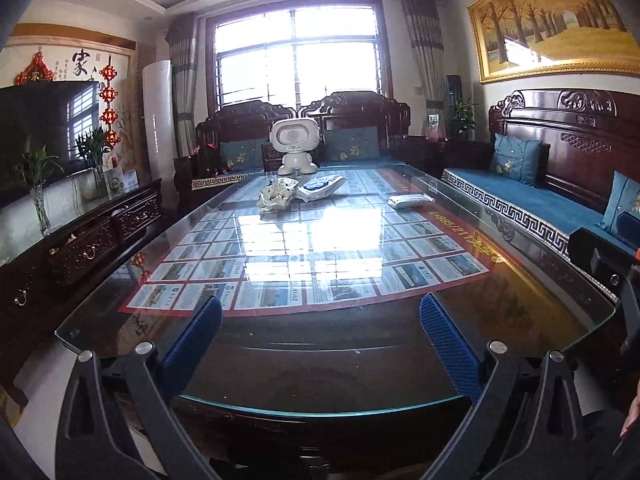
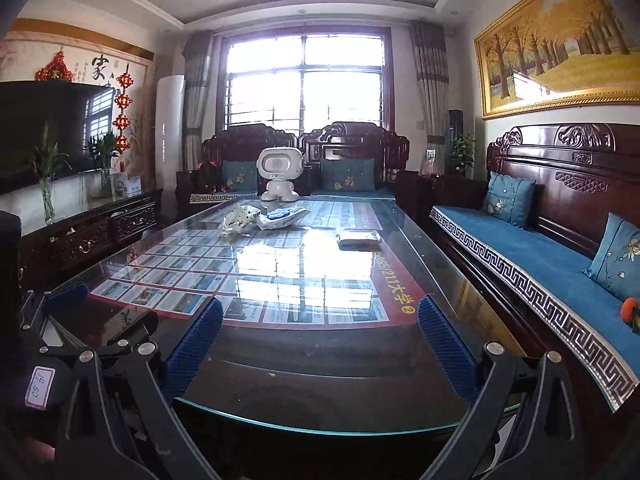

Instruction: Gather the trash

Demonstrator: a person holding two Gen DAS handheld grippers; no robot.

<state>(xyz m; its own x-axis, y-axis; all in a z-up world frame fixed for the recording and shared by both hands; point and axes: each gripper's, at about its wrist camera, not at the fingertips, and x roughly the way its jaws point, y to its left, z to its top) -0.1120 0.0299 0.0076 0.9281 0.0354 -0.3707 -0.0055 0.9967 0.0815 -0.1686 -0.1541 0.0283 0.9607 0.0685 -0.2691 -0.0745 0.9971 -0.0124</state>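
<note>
A crumpled white wrapper (image 1: 277, 196) (image 2: 239, 219) lies on the far part of the glass table (image 1: 320, 360) (image 2: 320, 380). Beside it rests a white and blue packet (image 1: 322, 187) (image 2: 282, 216). A flat white pack (image 1: 409, 201) (image 2: 358, 239) lies further right. My left gripper (image 1: 320, 312) hangs open over the near table edge, nothing between its blue fingers (image 1: 200, 332). My right gripper (image 2: 320, 314) is open too, over the same near edge, with the left gripper's body (image 2: 44, 360) at its left.
A white toy robot (image 1: 295, 146) (image 2: 279, 174) stands at the table's far end. Carved wooden sofas with blue cushions (image 1: 520, 196) (image 2: 540, 256) run along the right and far sides. A dark cabinet (image 1: 80, 248) with a television and vases lines the left wall.
</note>
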